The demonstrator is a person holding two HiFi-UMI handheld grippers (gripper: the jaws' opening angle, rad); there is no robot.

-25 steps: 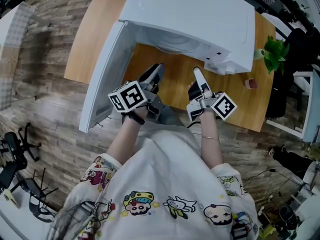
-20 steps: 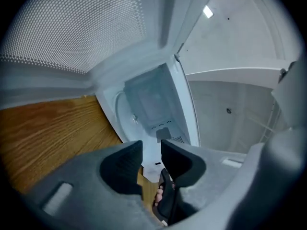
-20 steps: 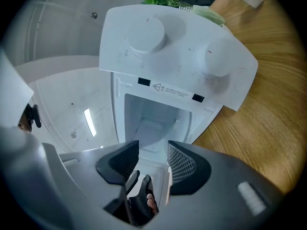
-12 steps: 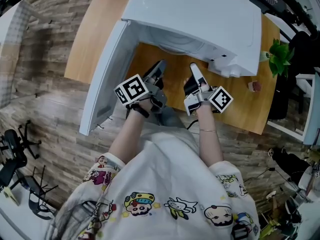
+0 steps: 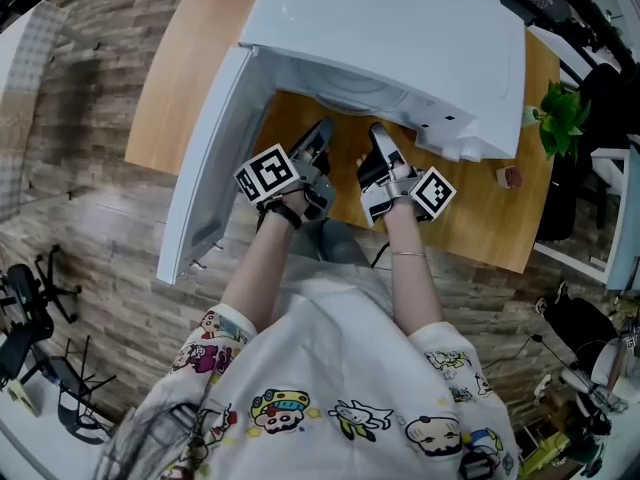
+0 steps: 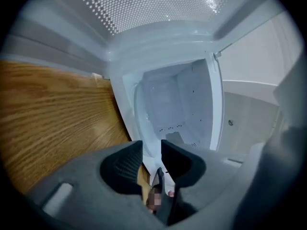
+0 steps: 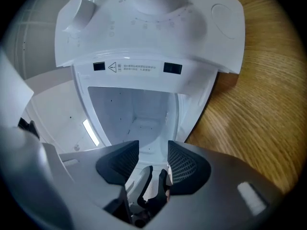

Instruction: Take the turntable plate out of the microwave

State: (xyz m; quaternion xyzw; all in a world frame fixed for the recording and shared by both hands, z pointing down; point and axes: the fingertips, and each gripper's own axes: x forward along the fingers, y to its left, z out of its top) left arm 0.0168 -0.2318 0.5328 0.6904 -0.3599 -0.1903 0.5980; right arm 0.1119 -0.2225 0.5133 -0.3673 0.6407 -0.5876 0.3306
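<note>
A white microwave [image 5: 400, 18] stands on a wooden table [image 5: 190, 58] with its door [image 5: 215, 158] swung open to the left. Under its front edge a pale curved rim [image 5: 352, 86] shows in the cavity; it may be the turntable plate. My left gripper [image 5: 322, 133] and right gripper [image 5: 378, 133] are side by side just in front of the opening, pointing in. In the left gripper view the jaws [image 6: 152, 150] stand slightly apart, with nothing between them, facing the white cavity [image 6: 172, 104]. In the right gripper view the jaws [image 7: 153, 150] are also apart and hold nothing, below the control panel [image 7: 144, 28].
A small green plant [image 5: 560, 118] and a small red object [image 5: 510, 176] sit at the table's right end. The open door stands close on the left gripper's left. Black chair bases [image 5: 25, 308] are on the wooden floor at lower left.
Both grippers have moved forward toward the microwave opening and drawn closer together. The jaws look unchanged.
</note>
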